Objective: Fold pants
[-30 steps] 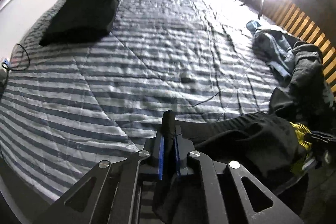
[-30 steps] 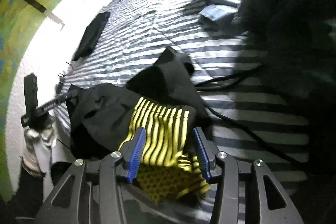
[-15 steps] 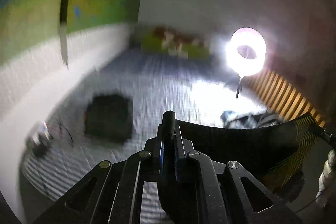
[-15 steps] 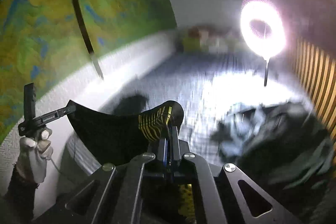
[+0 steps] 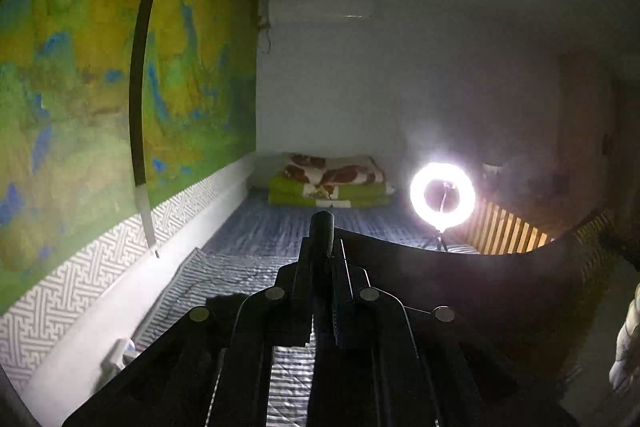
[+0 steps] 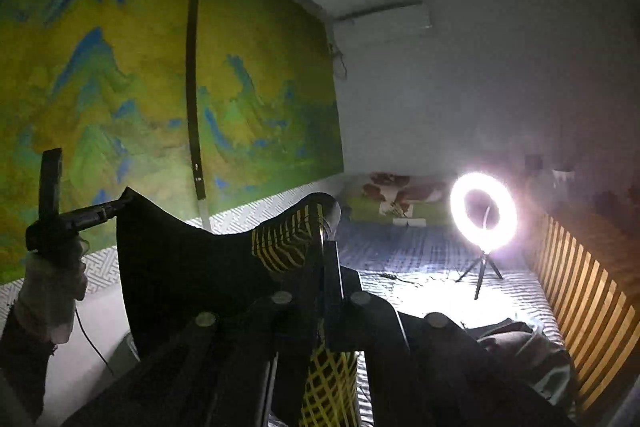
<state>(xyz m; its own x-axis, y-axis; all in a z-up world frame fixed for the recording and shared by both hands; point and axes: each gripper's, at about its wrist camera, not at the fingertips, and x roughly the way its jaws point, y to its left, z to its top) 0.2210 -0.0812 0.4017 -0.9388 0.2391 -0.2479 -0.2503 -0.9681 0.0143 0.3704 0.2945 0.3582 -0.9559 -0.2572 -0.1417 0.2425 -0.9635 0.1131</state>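
A: What's changed vs a sec ago?

B: The pants (image 6: 192,267) were lying bunched on the striped bed (image 5: 256,231); now they're hanging in the air, stretched between the two claws. Both cams were looking down at the bedding & are now pointing across the room, w/ the ring light (image 5: 442,195) sitting right of centre.

A: Claw states?

B: Left claw (image 5: 322,239), lower centre of the left wrist view, is pinching shut on a black edge of the pants. Right claw (image 6: 326,243), centre of the right view, is clamping the yellow-striped part; it was gaping around that patch a sec ago.

A: Meaning for the task?

B: I'm reading it as the lift-and-spread step: the garment is getting opened out so it can go down flat. No fold looks made yet, so prob early on.

A: How's the fabric looking?

B: Black, sagging in a shallow curve btw the grips. In the left view it's running from centre to the right edge, where the yellow pattern is showing dimly. In the right view it's spanning from the left claw at mid-left to centre, yellow-black stripes bunching at the grip, more patterned cloth dangling at the bottom. Limp stuff; legs aren't visible, so can't tell how they're hanging.

A: Other clutter?

B: A dark clothes pile (image 6: 524,347) is sitting lower right.
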